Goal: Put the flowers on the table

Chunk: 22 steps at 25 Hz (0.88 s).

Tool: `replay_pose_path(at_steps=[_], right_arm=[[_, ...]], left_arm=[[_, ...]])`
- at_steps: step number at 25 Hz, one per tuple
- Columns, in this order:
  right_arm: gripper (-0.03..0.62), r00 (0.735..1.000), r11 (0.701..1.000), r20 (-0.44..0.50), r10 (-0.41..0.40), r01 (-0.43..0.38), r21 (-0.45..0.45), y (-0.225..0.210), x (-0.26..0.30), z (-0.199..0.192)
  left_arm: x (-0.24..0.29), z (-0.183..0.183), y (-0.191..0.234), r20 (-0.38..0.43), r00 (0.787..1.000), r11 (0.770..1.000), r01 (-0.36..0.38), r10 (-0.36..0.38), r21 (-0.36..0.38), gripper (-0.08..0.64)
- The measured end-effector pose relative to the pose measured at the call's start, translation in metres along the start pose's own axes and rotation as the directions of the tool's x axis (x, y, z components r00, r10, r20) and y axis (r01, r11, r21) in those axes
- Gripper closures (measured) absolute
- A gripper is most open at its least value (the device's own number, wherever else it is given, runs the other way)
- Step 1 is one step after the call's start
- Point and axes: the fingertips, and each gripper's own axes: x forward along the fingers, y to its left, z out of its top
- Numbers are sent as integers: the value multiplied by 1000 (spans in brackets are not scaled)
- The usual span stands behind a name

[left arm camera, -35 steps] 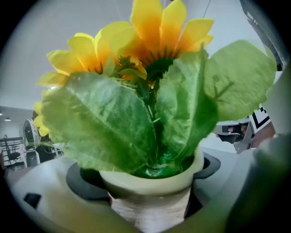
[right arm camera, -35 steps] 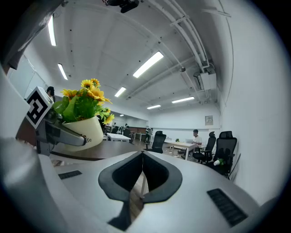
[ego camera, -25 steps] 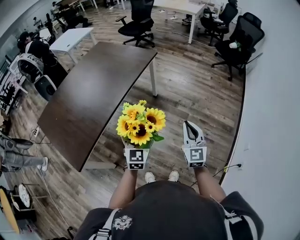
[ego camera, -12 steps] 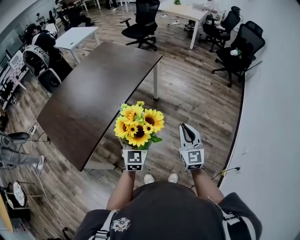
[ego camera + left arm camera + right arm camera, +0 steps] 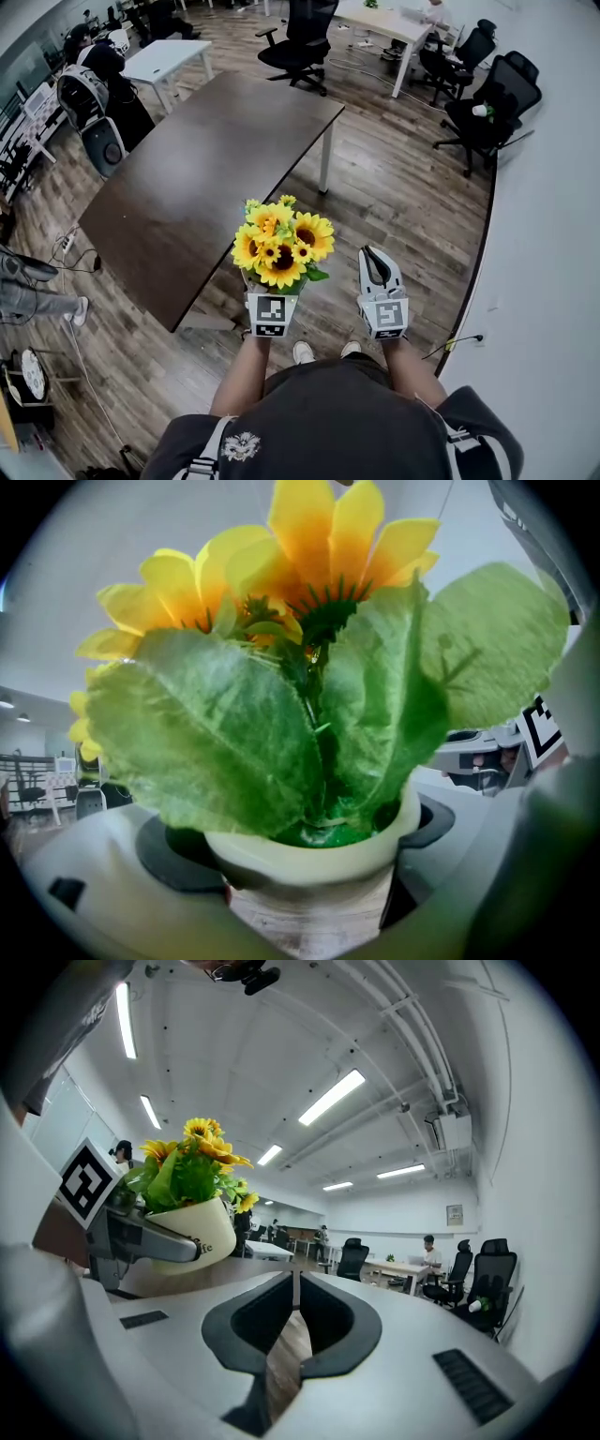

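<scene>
One cream pot of yellow artificial sunflowers, clamped in the left gripper. One right gripper, jaws together, empty. One dark brown rectangular table.

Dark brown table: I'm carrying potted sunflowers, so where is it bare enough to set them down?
The whole dark brown rectangular tabletop looks bare, from the near edge by the potted yellow sunflowers to the far end by the black office chair. Crowded beyond its left side, around the seated person.

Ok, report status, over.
Left claw shut on flowers. Right claw shut, empty. Flowers short of table, not yet down.
</scene>
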Motion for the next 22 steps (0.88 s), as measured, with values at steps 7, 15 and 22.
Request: replay_pose_path(at_steps=[7, 15, 22], right_arm=[[566, 1000, 1000, 10, 11, -11, -5, 2, 17, 0], [566, 996, 998, 59, 66, -67, 12, 12, 36, -11], [566, 990, 994, 92, 111, -111, -7, 18, 59, -28]], left_arm=[[7, -3, 11, 9, 1000, 1000, -11, 11, -9, 15], [17, -10, 18, 21, 999, 999, -41, 40, 23, 15], [25, -35, 24, 18, 998, 997, -65, 64, 46, 14]])
